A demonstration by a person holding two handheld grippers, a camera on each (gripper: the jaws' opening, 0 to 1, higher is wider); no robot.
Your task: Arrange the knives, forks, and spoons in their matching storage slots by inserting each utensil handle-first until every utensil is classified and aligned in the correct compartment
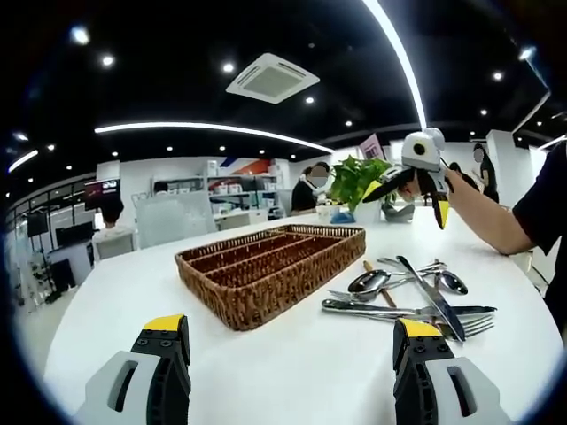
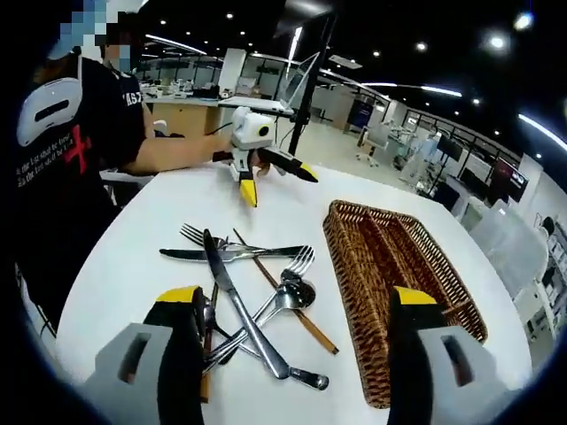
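Hovering over the table (image 1: 292, 372), both grippers, left (image 1: 292, 341) and right (image 2: 292, 310), gape apart, holding nothing.

Table (image 1: 292, 363): from my left gripper view it carries everything I see, running from my claws out to 12 o'clock.
Basket (image 1: 270, 270): on the table, at 12 o'clock from my left claw (image 1: 292, 341).
Utensil pile (image 1: 412, 297): on the table at 2 o'clock, just beside the basket, pieces crossing one another.
Plant (image 1: 359, 181): behind the pile, at the table's far edge.
Right gripper view: pile at 11 o'clock from my right claw (image 2: 292, 310), basket at 1 o'clock.
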